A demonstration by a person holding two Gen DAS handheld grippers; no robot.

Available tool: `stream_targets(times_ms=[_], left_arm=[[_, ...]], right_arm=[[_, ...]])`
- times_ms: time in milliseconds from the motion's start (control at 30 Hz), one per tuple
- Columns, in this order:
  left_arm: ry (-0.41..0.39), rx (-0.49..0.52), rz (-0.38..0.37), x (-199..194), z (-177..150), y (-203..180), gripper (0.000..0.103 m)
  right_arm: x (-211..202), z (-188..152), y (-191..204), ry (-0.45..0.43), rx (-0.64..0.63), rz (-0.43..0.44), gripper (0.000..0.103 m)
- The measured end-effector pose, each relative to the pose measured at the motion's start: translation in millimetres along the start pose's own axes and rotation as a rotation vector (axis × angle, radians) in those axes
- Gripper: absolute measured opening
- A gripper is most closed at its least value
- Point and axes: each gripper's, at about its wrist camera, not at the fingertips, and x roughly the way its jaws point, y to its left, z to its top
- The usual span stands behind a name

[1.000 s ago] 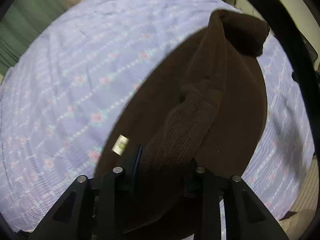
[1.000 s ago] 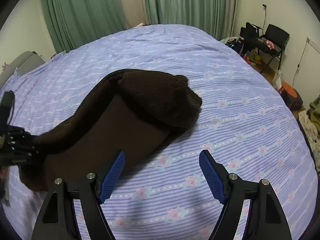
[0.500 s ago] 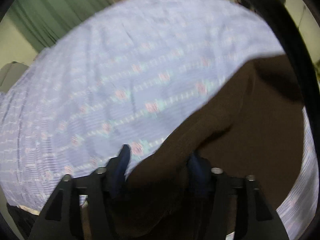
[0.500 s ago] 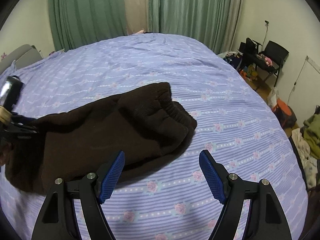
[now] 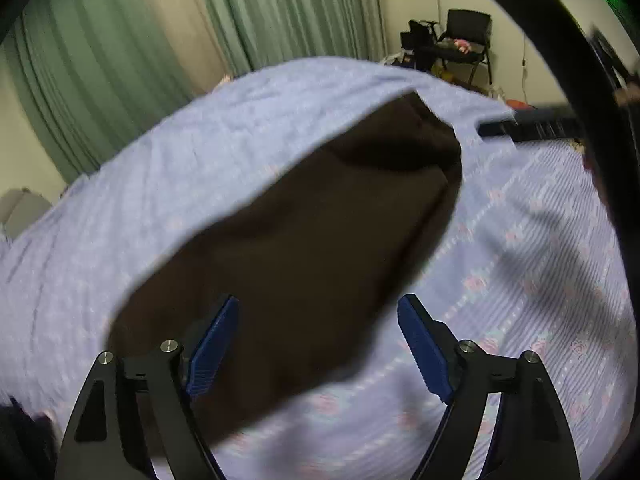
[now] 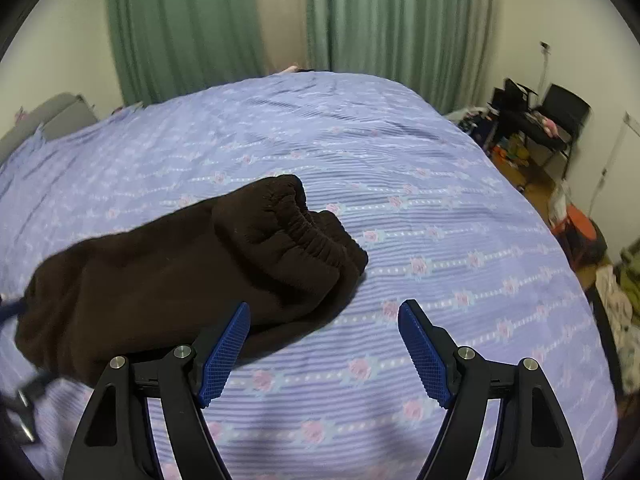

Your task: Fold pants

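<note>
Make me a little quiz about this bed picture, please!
1. True or false: the left gripper has its jaws shut on the pants.
2. What colour are the pants: A brown, B white, C red?
3. Fill in: the pants lie on the ____.

Key: 1 false, both the left and the right gripper are open and hold nothing. 2 A. 3 bed.

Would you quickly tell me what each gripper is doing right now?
Left gripper: open, holding nothing, above the brown pants.
Right gripper: open, holding nothing.
</note>
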Motion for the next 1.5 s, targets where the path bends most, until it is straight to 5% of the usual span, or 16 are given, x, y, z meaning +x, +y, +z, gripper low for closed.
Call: stream_targets(times_ms=[167,300,400,433,533,700,767,833,967,1233,1500], left_arm=[[0.065,-0.101,0.086,32.2,-9.9,-2.7,0.071],[0.099,-0.125,0.16,54.6,-20.0,-14.2,0.067],[0.117,-0.136,0.18,58.8,-15.8,-9.8,0.049],[0.108,-0.164,0.159,54.4,-13.4,-3.1,0.045],[0.083,-0.21,0.128,39.0,-4.7,16.0,0.035],[0.085,-0.243,0.076,31.1,20.2,39.0,0.03],[0.111,-0.228,0.047,32.6,25.1,46.4,0.031],[0.133,-0.235,-0.025,32.4,22.3,58.9,0.032],[0.162,-0.267,-0.148,36.2,21.3,82.0,0.036],[0.192,-0.297,-0.249,29.9,32.1,113.6,0.035],[0.208,-0.383,-0.349,16.8,17.0,134.1,0.036]], right_arm=[[34.6,11.6,-2.6,0.036,-0.063,0.029,0.077],[73.7,19.2,-16.4,0.098,0.028,0.081,0.074],[101.8,20.0,-20.8,0.166,0.083,0.13,0.044],[105.7,21.8,-21.0,0.176,0.091,0.141,0.026],[90.3,34.2,-24.7,0.103,0.148,0.096,0.021],[89.3,60.7,-18.8,0.117,0.185,0.009,0.026],[97.1,61.7,-10.8,0.123,0.114,-0.064,0.055],[86.5,55.7,-7.1,0.094,0.062,-0.128,0.06],[25.1,33.0,-8.3,-0.007,0.049,-0.009,0.069],[-7.3,-3.2,80.0,0.07,-0.246,0.576,0.067],[20.6,0.1,157.6,0.149,-0.427,0.778,0.061]])
